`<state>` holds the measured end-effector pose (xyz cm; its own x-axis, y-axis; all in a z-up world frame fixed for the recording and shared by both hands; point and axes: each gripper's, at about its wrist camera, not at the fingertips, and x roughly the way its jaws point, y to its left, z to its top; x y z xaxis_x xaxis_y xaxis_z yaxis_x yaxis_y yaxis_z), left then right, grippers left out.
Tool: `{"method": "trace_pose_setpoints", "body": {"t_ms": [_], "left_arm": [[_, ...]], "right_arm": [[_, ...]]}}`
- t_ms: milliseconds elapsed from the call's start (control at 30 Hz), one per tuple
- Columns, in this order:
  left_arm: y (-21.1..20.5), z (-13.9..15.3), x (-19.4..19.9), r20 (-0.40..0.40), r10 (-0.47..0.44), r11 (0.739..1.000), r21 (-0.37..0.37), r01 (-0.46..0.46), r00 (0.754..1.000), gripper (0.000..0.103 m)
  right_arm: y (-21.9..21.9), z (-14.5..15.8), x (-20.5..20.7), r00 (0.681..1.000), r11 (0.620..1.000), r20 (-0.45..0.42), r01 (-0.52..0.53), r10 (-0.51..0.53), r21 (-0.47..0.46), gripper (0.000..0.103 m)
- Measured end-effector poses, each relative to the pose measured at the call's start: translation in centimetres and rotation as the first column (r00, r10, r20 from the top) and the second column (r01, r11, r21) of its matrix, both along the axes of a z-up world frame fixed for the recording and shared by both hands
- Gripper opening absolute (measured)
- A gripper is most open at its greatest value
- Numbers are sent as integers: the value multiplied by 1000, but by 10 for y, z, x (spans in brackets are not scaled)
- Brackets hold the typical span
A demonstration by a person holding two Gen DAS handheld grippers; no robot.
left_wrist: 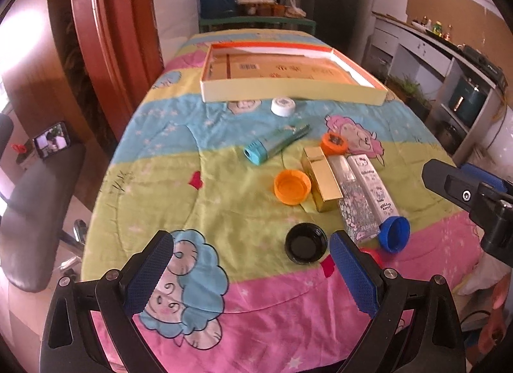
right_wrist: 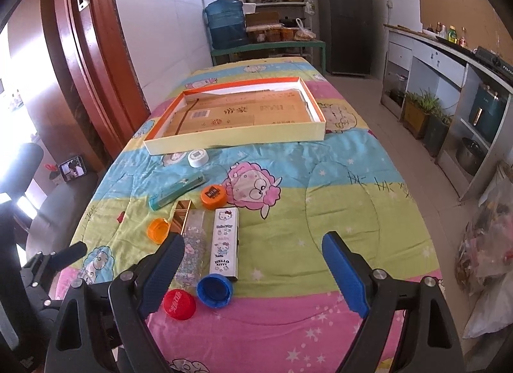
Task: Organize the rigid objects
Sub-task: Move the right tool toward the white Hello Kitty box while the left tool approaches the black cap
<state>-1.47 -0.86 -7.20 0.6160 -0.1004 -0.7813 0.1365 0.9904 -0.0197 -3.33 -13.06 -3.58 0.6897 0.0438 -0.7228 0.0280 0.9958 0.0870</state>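
Observation:
Scattered on the cartoon bedspread lie a white cap (left_wrist: 282, 106), a teal tube (left_wrist: 274, 145), two orange caps (left_wrist: 292, 187) (left_wrist: 334, 143), a gold box (left_wrist: 321, 183), a glitter box (left_wrist: 356, 204), a Hello Kitty box (right_wrist: 227, 241), a blue cap (right_wrist: 214, 291), a red cap (right_wrist: 179, 303) and a black lid (left_wrist: 306, 243). An empty shallow cardboard tray (right_wrist: 315, 135) sits farther back. My left gripper (left_wrist: 253, 272) hovers open over the near edge, the black lid just ahead. My right gripper (right_wrist: 253, 272) is open too, beside the blue cap.
An office chair (left_wrist: 35, 206) with a phone (left_wrist: 52, 143) on it stands left of the table. A wooden door frame (right_wrist: 93, 78) is at the left, a counter with shelves (right_wrist: 465, 90) at the right, bags (right_wrist: 490, 244) on the floor.

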Motion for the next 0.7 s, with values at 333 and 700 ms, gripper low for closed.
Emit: {"method": "trace_pose_setpoints", "body": {"t_ms": [333, 700], "left_arm": [[-6, -18, 11, -55, -11, 1000, -14, 11, 998, 98], [-7, -23, 12, -40, -9, 1000, 14, 10, 999, 97]], "right_arm": [[-3, -6, 2, 1000, 1000, -19, 8, -8, 1, 88], [2, -21, 22, 998, 998, -65, 12, -16, -57, 80]]}}
